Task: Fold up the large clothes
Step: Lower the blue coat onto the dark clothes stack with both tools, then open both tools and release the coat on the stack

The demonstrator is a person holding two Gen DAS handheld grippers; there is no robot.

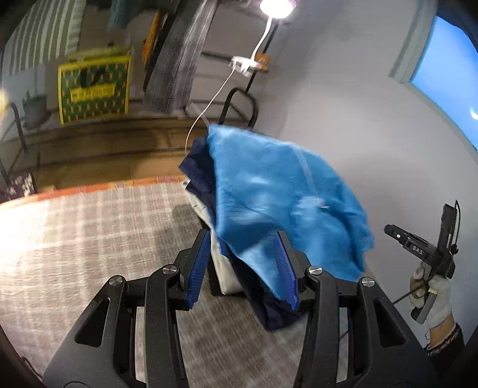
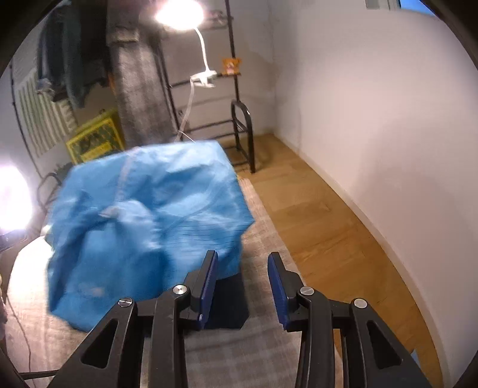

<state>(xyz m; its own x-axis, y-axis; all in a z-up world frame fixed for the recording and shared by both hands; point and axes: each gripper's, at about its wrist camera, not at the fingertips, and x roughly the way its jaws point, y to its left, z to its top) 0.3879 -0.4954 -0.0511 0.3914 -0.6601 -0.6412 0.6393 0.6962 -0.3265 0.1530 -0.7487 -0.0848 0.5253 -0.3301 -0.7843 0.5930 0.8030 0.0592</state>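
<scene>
Garment (image 1: 269,191) bunched, blurred above plaid cloth (image 1: 89,226); its long axis unclear.

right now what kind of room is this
Probably a room in a home, perhaps a bedroom: wood floor, checked bed cover, clothes rack with hanging garments, clip-on lamp.

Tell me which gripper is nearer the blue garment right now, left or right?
Left. The blue garment drapes over one finger of the left gripper, lying between its jaws. The right gripper sits beside the garment, which is just outside its gap, with nothing between its jaws.
</scene>
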